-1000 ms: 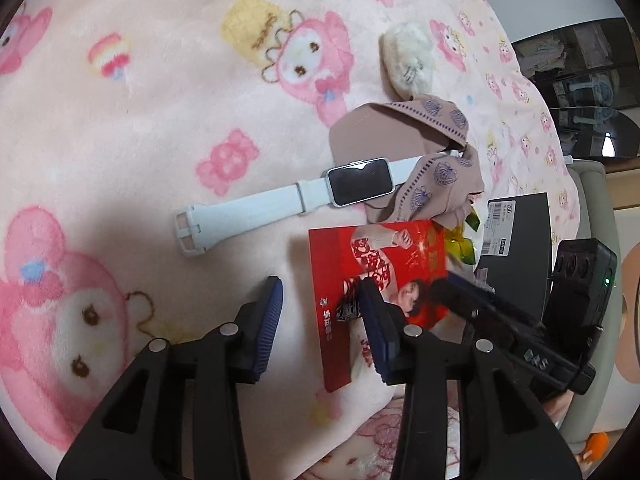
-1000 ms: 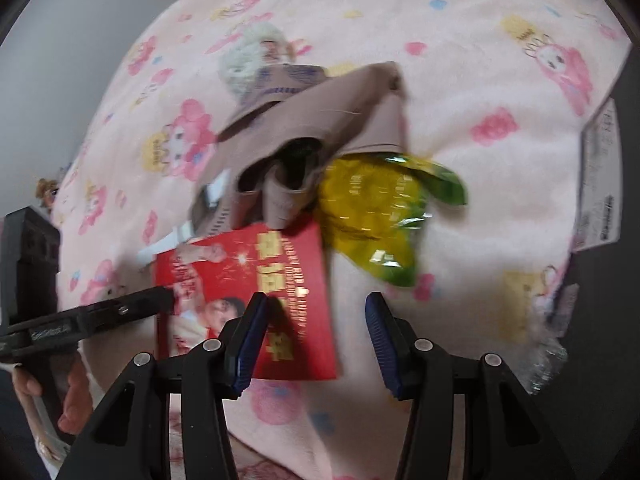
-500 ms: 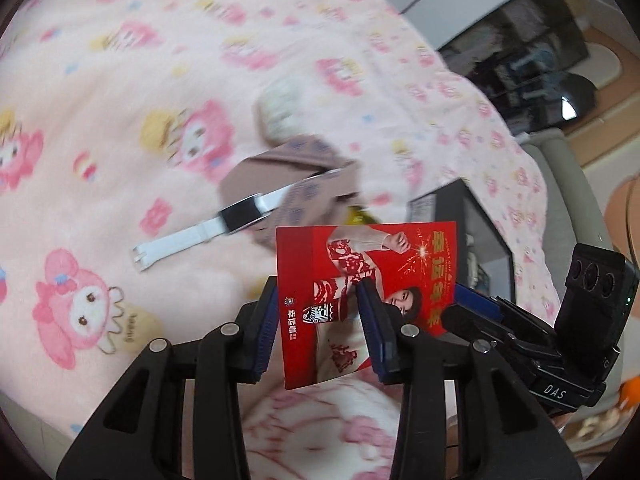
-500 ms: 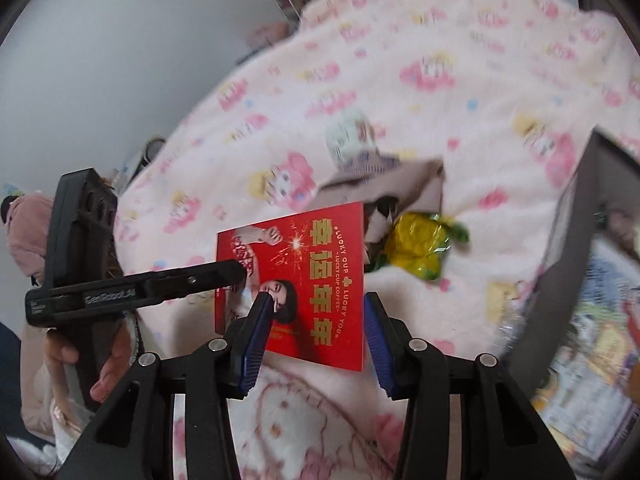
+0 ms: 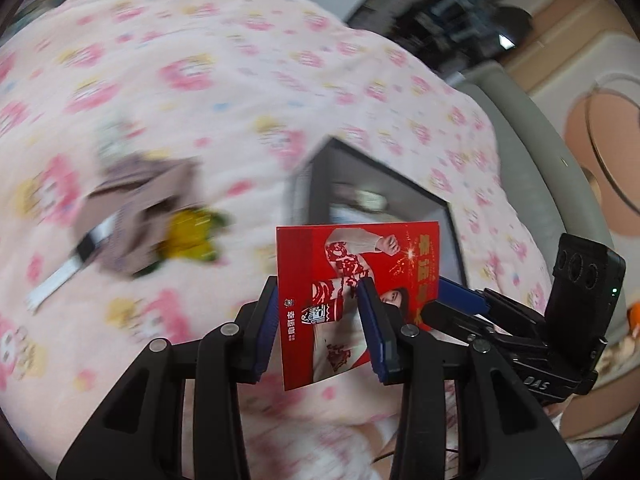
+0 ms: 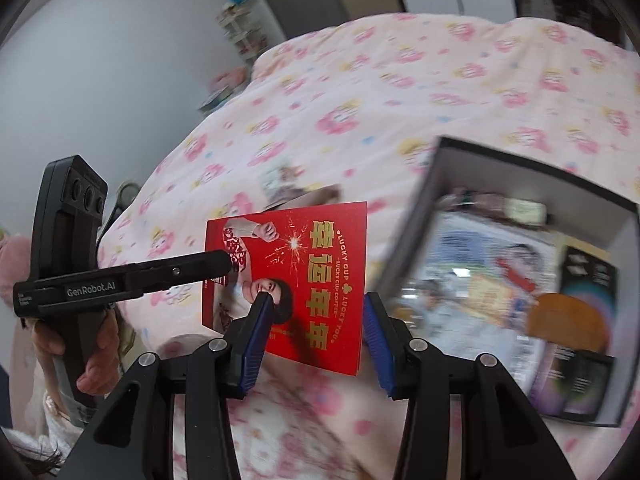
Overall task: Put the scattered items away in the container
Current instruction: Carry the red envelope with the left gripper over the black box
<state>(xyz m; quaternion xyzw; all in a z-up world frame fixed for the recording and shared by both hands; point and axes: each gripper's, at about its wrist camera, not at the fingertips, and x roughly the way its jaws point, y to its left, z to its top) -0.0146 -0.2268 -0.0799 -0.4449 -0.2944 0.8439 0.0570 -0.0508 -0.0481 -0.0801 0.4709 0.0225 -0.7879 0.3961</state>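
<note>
The left hand-held gripper [image 5: 318,312] and the right hand-held gripper [image 6: 316,312] each clamp, about half open, across the red card [image 6: 304,280], lifted off the bed [image 6: 400,80] just left of the black box [image 6: 440,184]. It could buckle or slip if the hands drift apart. Its face tilts toward the cameras; its long axis runs toward the box.

Pink cartoon-print blanket [image 6: 400,92] spreads across the bed, rumpled and soft. Behind it, a plain pale wall [image 6: 120,60] (a cluttered shelf [image 6: 240,28] stands in the corner, too blurred to read). A grey padded edge [image 5: 532,168] runs along the blanket's side.
</note>
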